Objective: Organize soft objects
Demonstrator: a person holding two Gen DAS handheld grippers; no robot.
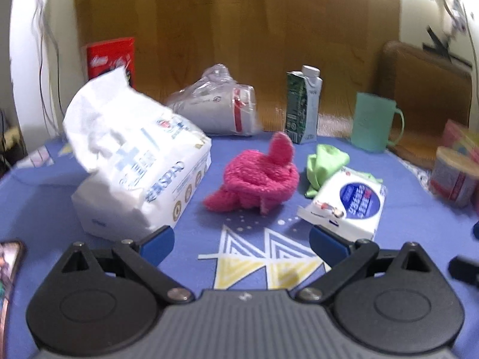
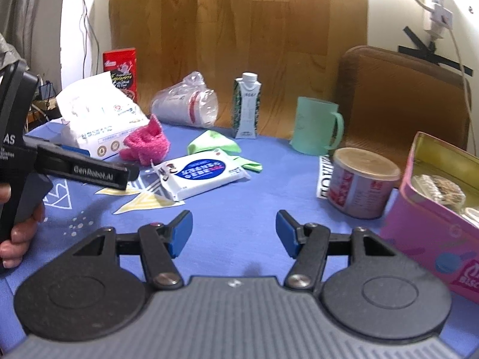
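A crumpled pink towel (image 1: 257, 176) lies on the blue tablecloth, ahead of my open, empty left gripper (image 1: 241, 242). A white tissue pack (image 1: 140, 173) sits left of it. A green cloth (image 1: 324, 161) and a white-and-blue wet-wipe pack (image 1: 347, 203) lie to its right. In the right wrist view the towel (image 2: 146, 143), tissue pack (image 2: 98, 119), green cloth (image 2: 214, 143) and wipe pack (image 2: 200, 176) lie far ahead on the left. My right gripper (image 2: 233, 233) is open and empty over bare cloth. The left gripper's body (image 2: 74, 170) shows at the left edge.
At the back stand a red box (image 2: 121, 68), a bagged stack of cups (image 2: 185, 104), a carton (image 2: 247, 104) and a green mug (image 2: 317, 125). A round tin (image 2: 362, 185) and an open pink biscuit box (image 2: 437, 209) stand at the right. A phone (image 1: 9, 266) lies at the near left.
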